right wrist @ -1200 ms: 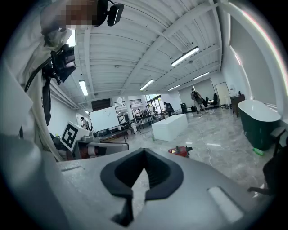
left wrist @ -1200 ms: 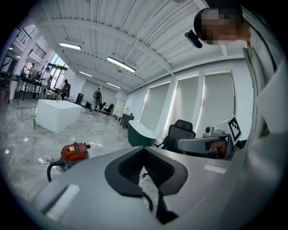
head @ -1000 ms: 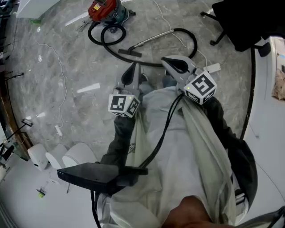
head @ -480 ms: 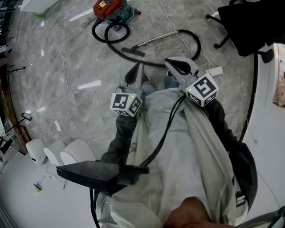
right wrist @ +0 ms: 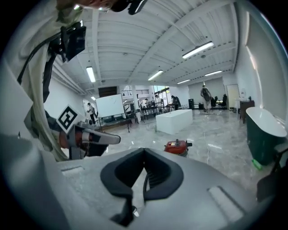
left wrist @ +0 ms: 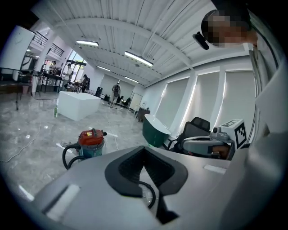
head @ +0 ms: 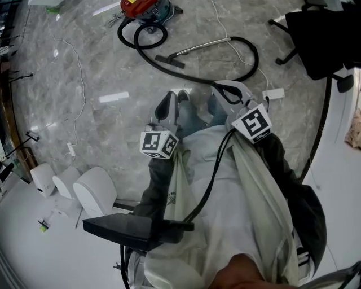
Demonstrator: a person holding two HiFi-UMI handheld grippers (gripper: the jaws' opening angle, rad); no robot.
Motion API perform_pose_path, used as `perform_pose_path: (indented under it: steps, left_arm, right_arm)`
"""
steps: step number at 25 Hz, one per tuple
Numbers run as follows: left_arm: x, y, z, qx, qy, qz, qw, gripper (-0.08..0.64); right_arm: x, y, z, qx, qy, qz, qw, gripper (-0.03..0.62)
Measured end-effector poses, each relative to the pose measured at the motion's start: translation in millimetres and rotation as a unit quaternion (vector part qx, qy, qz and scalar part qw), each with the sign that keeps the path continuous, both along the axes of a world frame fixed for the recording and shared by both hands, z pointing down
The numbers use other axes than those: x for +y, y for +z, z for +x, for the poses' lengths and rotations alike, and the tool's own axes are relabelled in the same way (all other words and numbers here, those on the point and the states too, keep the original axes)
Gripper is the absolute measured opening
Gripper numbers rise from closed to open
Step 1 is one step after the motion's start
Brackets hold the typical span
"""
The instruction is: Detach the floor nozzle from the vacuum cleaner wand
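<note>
**Head view, read with the two gripper views.** The left hand-held gripper (head: pixel 169 97) and the right hand-held gripper (head: pixel 219 87) are carried close in front of the person (head: pixel 237 192). Both are clenched, jaws together with nothing between them. This reads as a carrying posture for the approach rather than a grasp.

The floor nozzle (head: pixel 170 60) lies flat on the floor (head: pixel 101 130), far from the person and well apart from both grippers. It is attached to the chrome wand (head: pixel 203 45), which runs right and away to the black hose (head: pixel 252 59). The hose curves back left along the near side of the nozzle and coils beside the red canister (head: pixel 138 8) at the far edge. With nozzle and wand lying low and in line, the joint probably calls for one gripper on each side of it.

**Open room:** bare floor lies between the person and the hose.

**Edges to mind:**
- the hose run just near of the nozzle
- a white power strip (head: pixel 274 92) at near right
- an office chair (head: pixel 316 34) at far right
- a thin white cable (head: pixel 82 84) at left
- white bins (head: pixel 93 189) at near left
</note>
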State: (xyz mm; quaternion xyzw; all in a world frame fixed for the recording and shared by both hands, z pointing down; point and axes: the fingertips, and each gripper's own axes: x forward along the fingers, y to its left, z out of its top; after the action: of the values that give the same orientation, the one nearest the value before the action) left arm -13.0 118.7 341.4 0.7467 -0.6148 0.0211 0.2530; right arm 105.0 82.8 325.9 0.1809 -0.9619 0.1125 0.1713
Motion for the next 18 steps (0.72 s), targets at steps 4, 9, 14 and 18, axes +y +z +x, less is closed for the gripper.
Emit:
perform_pose_path:
  steps: [4, 9, 14, 18]
  left_arm:
    - [5, 10, -9, -0.004, -0.042, -0.013, 0.999, -0.005]
    - [18, 17, -28, 0.009, -0.077, -0.035, 0.9964, -0.005]
    - [19, 42, -80, 0.026, -0.101, -0.066, 0.9924, -0.005]
    - [6, 87, -127, 0.034, -0.092, -0.093, 0.9908, -0.005]
  right_arm:
    - [-2, 31, 3, 0.031, -0.048, 0.004, 0.998, 0.0]
    - [-11, 69, -3, 0.083, -0.071, -0.003, 0.994, 0.0]
    - [-24, 108, -20, 0.136, -0.049, -0.034, 0.989, 0.001]
    - [-38, 161, -26, 0.245, -0.033, 0.022, 0.969, 0.0]
